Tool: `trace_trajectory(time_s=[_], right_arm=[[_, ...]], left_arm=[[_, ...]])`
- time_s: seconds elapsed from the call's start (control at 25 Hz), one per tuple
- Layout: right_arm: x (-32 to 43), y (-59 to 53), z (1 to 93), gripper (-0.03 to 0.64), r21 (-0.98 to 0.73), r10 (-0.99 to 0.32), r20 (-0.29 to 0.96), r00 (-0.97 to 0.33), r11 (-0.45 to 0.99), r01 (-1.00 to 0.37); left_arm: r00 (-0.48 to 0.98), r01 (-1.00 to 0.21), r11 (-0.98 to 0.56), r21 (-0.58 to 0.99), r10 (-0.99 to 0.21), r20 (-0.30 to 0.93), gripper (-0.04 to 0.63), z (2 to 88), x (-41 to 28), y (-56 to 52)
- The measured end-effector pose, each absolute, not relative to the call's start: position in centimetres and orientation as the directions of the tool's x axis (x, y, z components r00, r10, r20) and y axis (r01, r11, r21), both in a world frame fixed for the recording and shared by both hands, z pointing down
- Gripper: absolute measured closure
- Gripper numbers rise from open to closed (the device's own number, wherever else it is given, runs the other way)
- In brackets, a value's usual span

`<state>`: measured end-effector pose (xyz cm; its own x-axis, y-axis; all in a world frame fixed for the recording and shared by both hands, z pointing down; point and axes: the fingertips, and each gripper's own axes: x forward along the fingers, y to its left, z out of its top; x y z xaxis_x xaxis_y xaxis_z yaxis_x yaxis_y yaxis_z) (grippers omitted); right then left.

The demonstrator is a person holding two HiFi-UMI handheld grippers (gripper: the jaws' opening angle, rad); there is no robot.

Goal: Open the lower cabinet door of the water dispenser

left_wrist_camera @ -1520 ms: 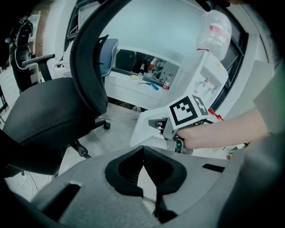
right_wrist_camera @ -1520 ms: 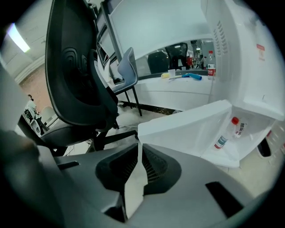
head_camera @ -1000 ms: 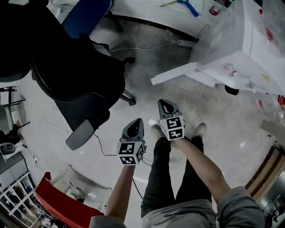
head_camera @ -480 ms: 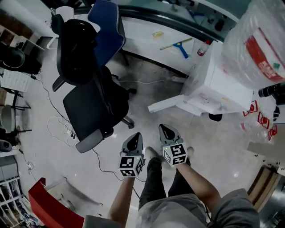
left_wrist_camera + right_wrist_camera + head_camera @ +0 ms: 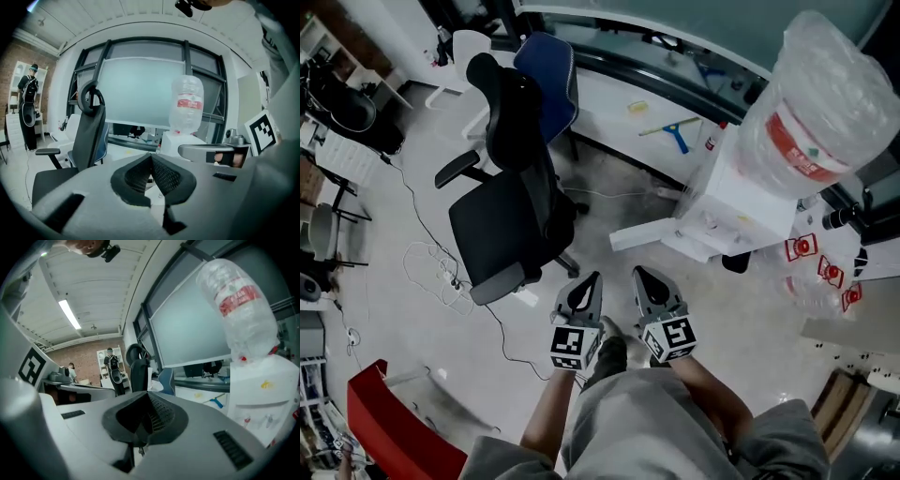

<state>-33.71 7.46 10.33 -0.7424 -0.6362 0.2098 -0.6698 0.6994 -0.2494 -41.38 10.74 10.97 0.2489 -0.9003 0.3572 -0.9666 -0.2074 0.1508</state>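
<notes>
Head view: my left claw (image 5: 591, 279) and right claw (image 5: 640, 276), both pressed together, empty, lower centre. Water dispenser (image 5: 748, 202), right of frame; lower cabinet door (image 5: 643, 234) apparently swung out leftward. Risk: my legs knocking that protruding door shut.

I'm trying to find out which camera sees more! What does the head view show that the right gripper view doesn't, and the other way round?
Only the head view: the person's forearms, a red object, and a white door panel swung out low on the dispenser. Only the right gripper view: a ceiling light and a person by a shelf. Both: the water bottle on that dispenser, the black chair, the blue squeegee and the shut right tool.
</notes>
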Motion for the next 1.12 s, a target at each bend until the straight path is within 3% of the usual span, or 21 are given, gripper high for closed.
trace_trajectory(time_s=[0.4,1.12], right_arm=[[-34.4,10.7,1.6,0.607,-0.159,-0.636,0.04,-0.771,0.758,-0.633],[-35.2,10.5,-0.1,0.607,-0.097,-0.647,-0.009,-0.762,0.759,-0.644]], left_arm=[[0.289,-0.954,-0.267,0.137,-0.942,0.172,0.588,2.4,-41.1,12.2],[0.331,-0.943,-0.325,0.076,-0.938,0.106,0.588,-0.9,-41.8,11.9]])
